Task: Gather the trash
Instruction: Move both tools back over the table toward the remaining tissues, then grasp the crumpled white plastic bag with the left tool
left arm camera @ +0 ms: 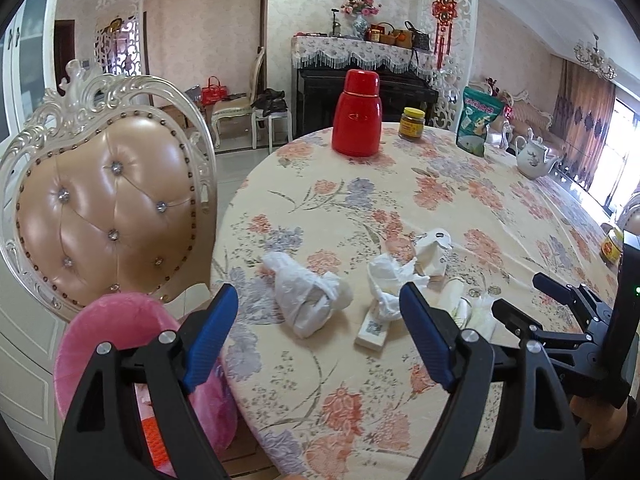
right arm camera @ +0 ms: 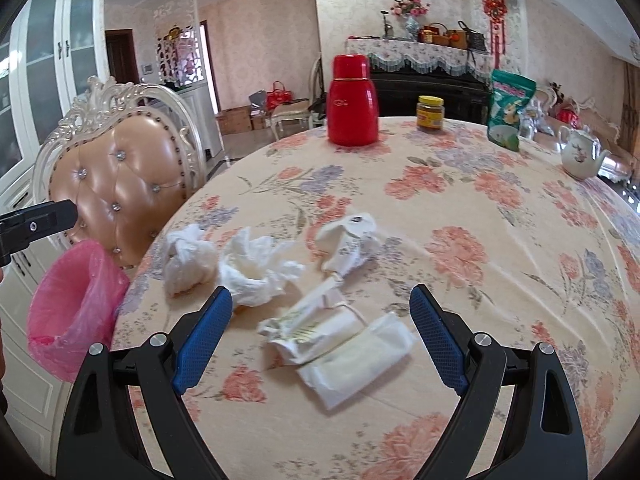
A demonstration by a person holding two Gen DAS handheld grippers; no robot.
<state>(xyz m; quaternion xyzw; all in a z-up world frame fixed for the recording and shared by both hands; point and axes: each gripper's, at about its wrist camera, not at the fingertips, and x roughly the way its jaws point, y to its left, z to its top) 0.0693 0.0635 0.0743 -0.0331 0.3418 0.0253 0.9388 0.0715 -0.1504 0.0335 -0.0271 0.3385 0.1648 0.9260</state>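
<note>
Several pieces of white trash lie on the floral tablecloth [left arm camera: 400, 400]. A crumpled plastic bag [left arm camera: 310, 298] lies just ahead of my open, empty left gripper [left arm camera: 320, 300]; a crumpled tissue [left arm camera: 390, 284] is beside it. In the right wrist view the bag [right arm camera: 188, 260], the tissue [right arm camera: 256, 270], a crushed carton [right arm camera: 352, 244] and a flat white wrapper [right arm camera: 344, 344] show. My right gripper [right arm camera: 322, 300] is open and empty over the wrapper; it also shows in the left wrist view [left arm camera: 516, 296]. A bin with a pink liner [left arm camera: 120, 344] stands by the table edge, left [right arm camera: 72, 304].
A padded chair [left arm camera: 108, 208] stands behind the bin. On the far side of the table are a red thermos [left arm camera: 357, 114], a yellow-lidded jar [left arm camera: 412, 123], a green pouch [left arm camera: 478, 120] and a white teapot [left arm camera: 534, 158]. Another jar [left arm camera: 612, 246] is at right.
</note>
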